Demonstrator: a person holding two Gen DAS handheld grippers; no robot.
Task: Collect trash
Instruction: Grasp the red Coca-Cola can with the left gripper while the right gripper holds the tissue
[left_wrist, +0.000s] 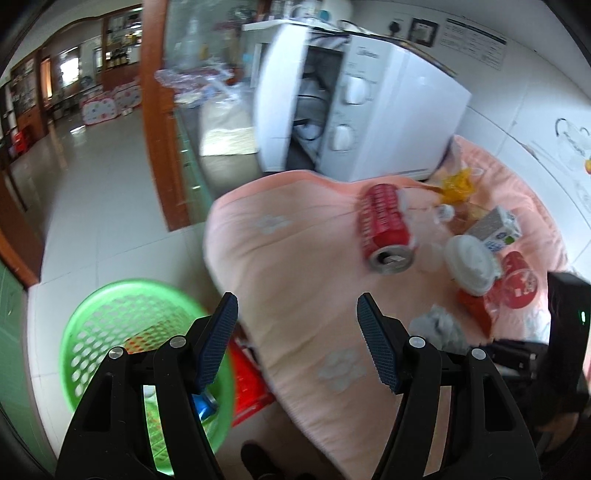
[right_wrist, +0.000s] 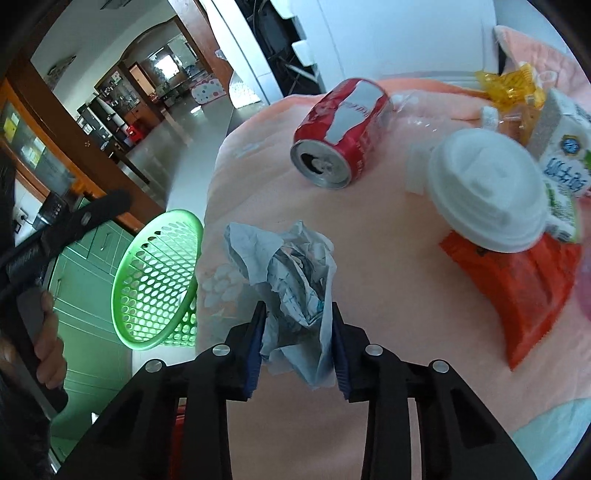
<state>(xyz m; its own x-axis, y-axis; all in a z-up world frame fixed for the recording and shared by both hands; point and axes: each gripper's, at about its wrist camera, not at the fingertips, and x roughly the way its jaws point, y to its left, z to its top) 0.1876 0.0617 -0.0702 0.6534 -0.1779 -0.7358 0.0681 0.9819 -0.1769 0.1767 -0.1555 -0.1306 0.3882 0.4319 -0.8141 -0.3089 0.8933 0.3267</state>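
1. Two grippers work over a table under a pink cloth (right_wrist: 280, 424). Farthest left, on the floor beside the table, stands a green basket (right_wrist: 159, 280) with something blue lying inside it (seen in the left wrist view).
2. Left gripper (left_wrist: 297, 321) hangs over the cloth's near edge, jaws apart and empty.
3. Right gripper (right_wrist: 298, 350) is clamped on a crumpled paper wad (right_wrist: 291, 273) that rests on the cloth.
4. Beyond the wad, a red can (right_wrist: 340, 133) lies on its side, mouth toward the camera.
5. Further right, a white lid (right_wrist: 487, 195) sits on an orange wrapper (right_wrist: 517, 288), touching a milk carton (right_wrist: 565, 155); a yellow wrapper (right_wrist: 513, 88) lies behind them.
6. Behind all stands a white microwave (left_wrist: 373, 107), door ajar.
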